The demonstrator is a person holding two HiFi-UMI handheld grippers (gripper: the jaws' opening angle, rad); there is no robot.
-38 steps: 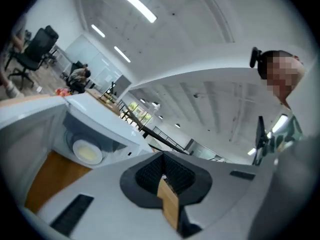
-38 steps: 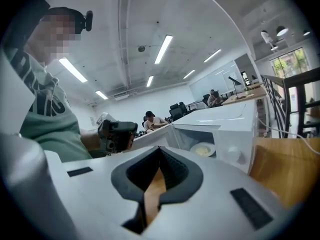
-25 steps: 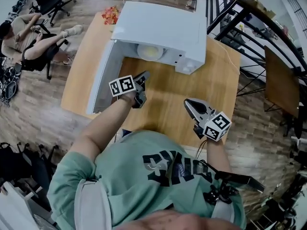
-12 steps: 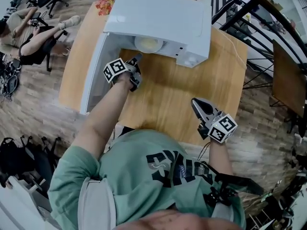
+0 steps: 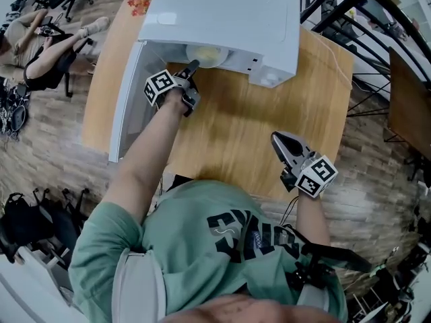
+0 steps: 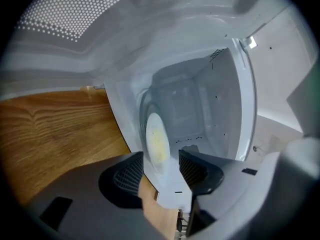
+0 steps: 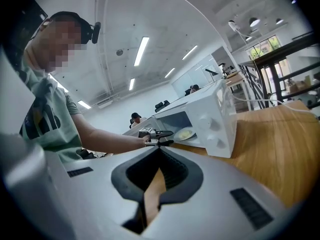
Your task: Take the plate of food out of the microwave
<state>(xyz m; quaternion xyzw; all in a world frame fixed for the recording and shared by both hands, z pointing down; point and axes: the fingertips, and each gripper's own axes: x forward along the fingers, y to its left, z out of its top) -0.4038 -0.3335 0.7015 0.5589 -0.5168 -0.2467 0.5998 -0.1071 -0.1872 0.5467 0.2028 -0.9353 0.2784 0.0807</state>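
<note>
Head view: one round white plate of yellow food (image 5: 205,54) sits inside the one white microwave (image 5: 222,19), at the front of the cavity. The white microwave door (image 5: 128,99) is swung open to the left. The left gripper (image 5: 192,73) is at the cavity mouth, tips right by the plate's near edge. The right gripper (image 5: 277,138) hangs over the light wooden table (image 5: 236,126), well apart from the plate and microwave. Two grippers, one table.

Left gripper view: the picture is rolled, so the plate (image 6: 156,143) reads edge-up. It lies just ahead of the left gripper (image 6: 162,171), with its near rim showing in the gap between the two pads. The jaws stand wide apart and have just been opening. Neither pad presses on the plate; nothing is gripped. The perforated door panel (image 6: 75,34) and the table (image 6: 55,129) are to the left, the cavity wall (image 6: 220,109) to the right.

Right gripper view: the right gripper (image 7: 160,151) has its jaw tips together, only a thin sliver of table showing between them, holding nothing. Beyond it are the microwave (image 7: 210,119), the plate (image 7: 186,133) inside, and the left gripper (image 7: 162,137) just in front of the plate. The table (image 7: 280,154) is at right.
</note>
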